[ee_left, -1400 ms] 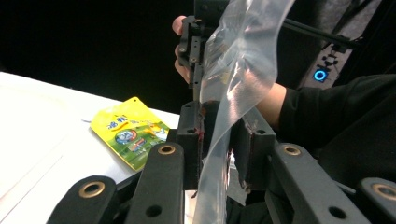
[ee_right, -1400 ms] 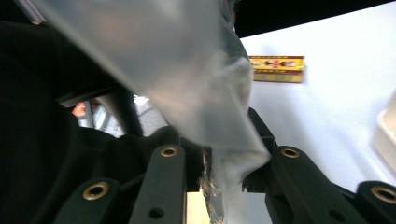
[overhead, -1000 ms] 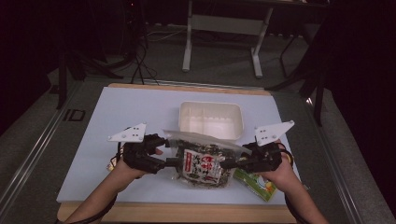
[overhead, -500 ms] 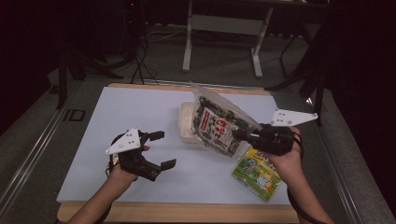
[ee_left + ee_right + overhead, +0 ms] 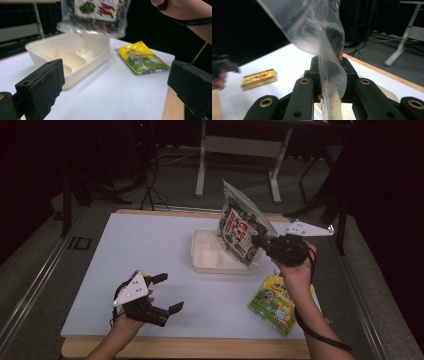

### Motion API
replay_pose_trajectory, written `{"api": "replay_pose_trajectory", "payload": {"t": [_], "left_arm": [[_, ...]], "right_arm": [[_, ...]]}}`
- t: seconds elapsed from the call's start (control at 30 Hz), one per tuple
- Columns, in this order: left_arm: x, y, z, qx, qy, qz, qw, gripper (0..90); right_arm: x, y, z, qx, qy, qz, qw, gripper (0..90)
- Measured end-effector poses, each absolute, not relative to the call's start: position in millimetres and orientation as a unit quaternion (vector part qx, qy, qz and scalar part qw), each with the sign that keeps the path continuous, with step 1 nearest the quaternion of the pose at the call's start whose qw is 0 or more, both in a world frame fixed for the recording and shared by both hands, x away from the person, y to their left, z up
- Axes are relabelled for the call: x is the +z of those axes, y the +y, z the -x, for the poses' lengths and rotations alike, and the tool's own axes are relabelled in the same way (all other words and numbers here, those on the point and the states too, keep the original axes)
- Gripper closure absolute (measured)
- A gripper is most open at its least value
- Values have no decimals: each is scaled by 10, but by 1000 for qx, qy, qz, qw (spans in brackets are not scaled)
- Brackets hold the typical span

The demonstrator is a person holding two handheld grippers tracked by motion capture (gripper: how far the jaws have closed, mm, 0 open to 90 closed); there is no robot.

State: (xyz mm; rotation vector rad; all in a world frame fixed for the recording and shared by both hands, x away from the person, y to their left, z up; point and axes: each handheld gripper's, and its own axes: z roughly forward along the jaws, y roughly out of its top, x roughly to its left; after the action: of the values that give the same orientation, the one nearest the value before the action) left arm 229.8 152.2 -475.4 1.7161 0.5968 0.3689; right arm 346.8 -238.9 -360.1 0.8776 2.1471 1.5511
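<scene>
— Right claw (image 5: pixel 261 241)?
— Clamped on one clear snack bag (image 5: pixel 240 230), tilted above one white tray (image 5: pixel 210 262), centre frame.
— Left claw (image 5: pixel 167 293)?
— Just opened wide, empty, lower left. One yellow pouch (image 5: pixel 275 302) lies lower right, one small yellow box (image 5: pixel 258 78) on the table (image 5: pixel 150 245).

The near left of the white table (image 5: pixel 150 245) lies bare, giving open passage toward the white compartment tray (image 5: pixel 210 257) at the far middle. Above the tray hangs the tilted snack bag (image 5: pixel 240 227), blocking entry from the right. The yellow pouch (image 5: pixel 275 302) occupies the near right.
</scene>
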Motion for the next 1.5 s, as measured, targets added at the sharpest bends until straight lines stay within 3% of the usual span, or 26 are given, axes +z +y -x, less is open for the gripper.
{"api": "replay_pose_trajectory", "payload": {"t": [0.67,1.5], "left_arm": [[-4939,1562,-2265,148,277,-729,608,11],[-5002,1601,-2294,140,285,-729,606,12]], "right_arm": [[-4077,-2337,-3919,515,758,-362,173,770],[-4429,-2373,-4088,511,760,-369,159,768]]}}
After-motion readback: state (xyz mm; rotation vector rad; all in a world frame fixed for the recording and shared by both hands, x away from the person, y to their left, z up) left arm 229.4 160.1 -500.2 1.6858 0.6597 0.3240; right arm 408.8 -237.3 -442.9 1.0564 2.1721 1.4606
